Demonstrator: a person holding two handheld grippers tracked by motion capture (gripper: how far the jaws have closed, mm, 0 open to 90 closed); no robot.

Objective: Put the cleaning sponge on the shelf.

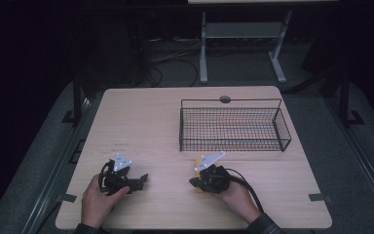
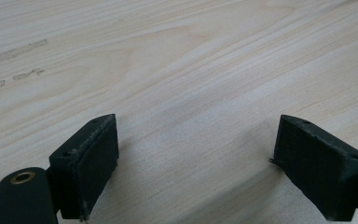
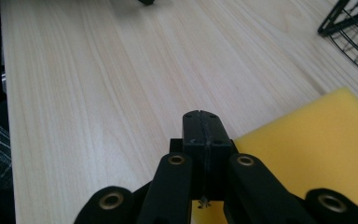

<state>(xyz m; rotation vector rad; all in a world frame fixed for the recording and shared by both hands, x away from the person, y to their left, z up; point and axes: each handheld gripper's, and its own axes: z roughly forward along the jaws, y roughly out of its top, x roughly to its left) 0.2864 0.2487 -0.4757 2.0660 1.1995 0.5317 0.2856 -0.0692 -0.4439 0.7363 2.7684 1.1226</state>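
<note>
Left gripper (image 1: 143, 179) lies low on the tabletop (image 1: 146, 122), hand (image 1: 97, 202) behind it, pointing right; its own view shows the jaws wide apart over bare wood, nothing between. Right gripper (image 1: 193, 182) low too, hand (image 1: 236, 197) at its back, pointing left; jaws pressed together, empty. Sponge (image 3: 326, 149), yellow, lies flat just beside and under that gripper; high view gives slivers of it. Basket (image 1: 233, 127) beyond, right

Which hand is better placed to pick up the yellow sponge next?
The right. Its tool sits right over the yellow sponge, jaws shut with nothing between them, so it would need to open first. The left tool is open but faces bare table, away from the sponge.
</note>
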